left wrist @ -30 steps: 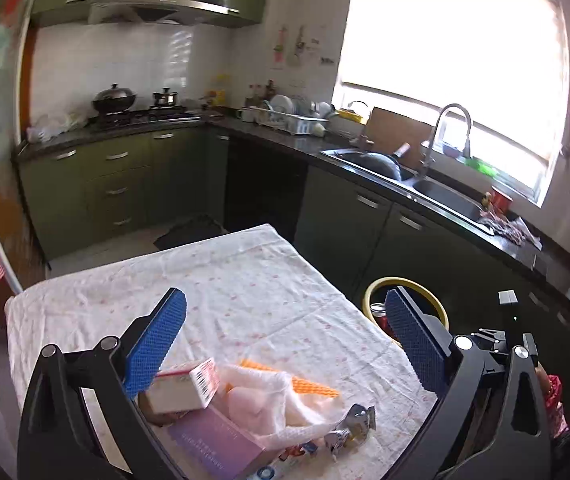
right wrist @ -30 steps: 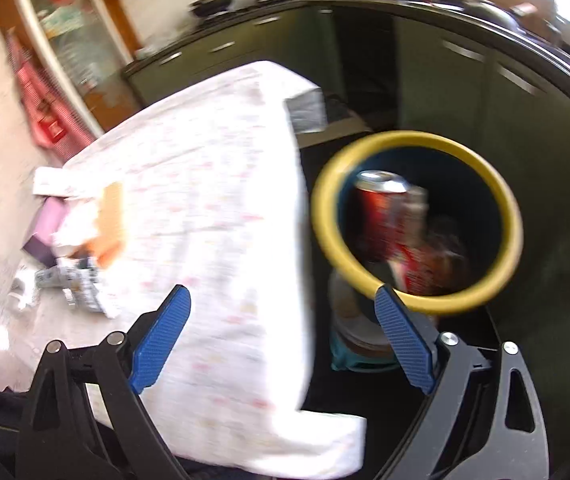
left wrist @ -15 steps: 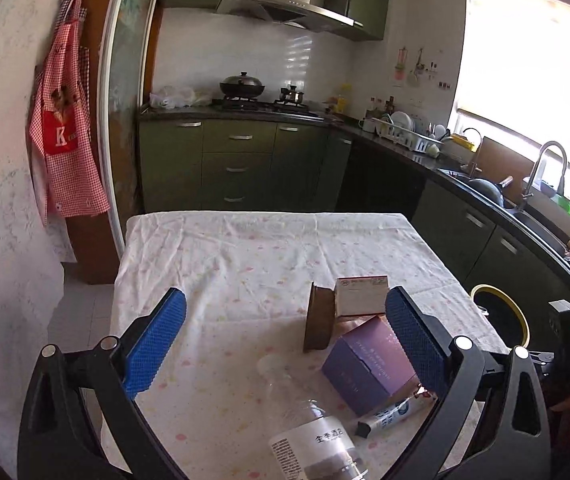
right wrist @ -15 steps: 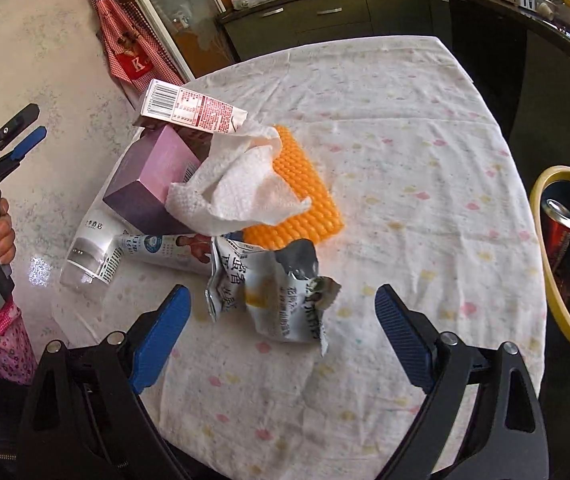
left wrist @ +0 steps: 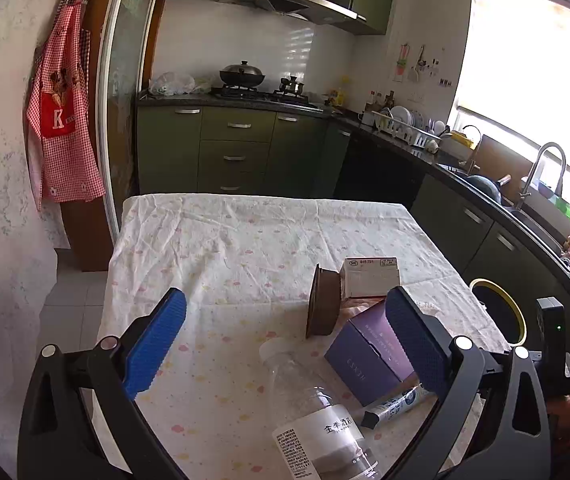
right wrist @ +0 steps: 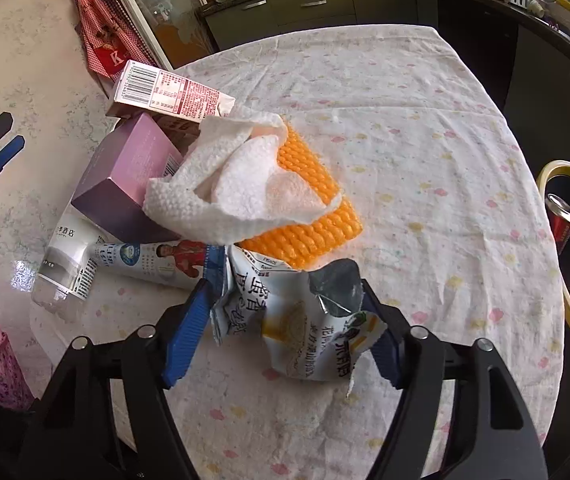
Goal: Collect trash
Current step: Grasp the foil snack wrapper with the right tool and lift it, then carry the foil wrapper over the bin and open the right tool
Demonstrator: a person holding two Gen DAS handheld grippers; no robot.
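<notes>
A heap of trash lies on the flowered tablecloth (right wrist: 405, 128). My right gripper (right wrist: 281, 332) has its jaws on both sides of a crumpled white snack wrapper (right wrist: 297, 320), partly closed around it. Beyond it lie an orange sponge (right wrist: 313, 200), a white paper towel (right wrist: 241, 188), a purple box (right wrist: 125, 184), a milk carton (right wrist: 169, 94), a tube (right wrist: 153, 260) and a clear bottle (right wrist: 65, 268). My left gripper (left wrist: 285, 344) is open and empty above the bottle (left wrist: 317, 420), near the purple box (left wrist: 369, 352) and carton (left wrist: 371, 278).
A yellow-rimmed bin (right wrist: 557, 168) stands off the table's right side with a red can (right wrist: 561, 228) in it; it also shows in the left wrist view (left wrist: 517, 312). Green kitchen cabinets (left wrist: 237, 148) and the sink counter run behind. A red apron (left wrist: 65, 120) hangs on the left wall.
My right gripper swung from over the bin back to the table, dropped onto the snack wrapper and its jaws narrowed around it. My left gripper turned to the table's left side and stayed open.
</notes>
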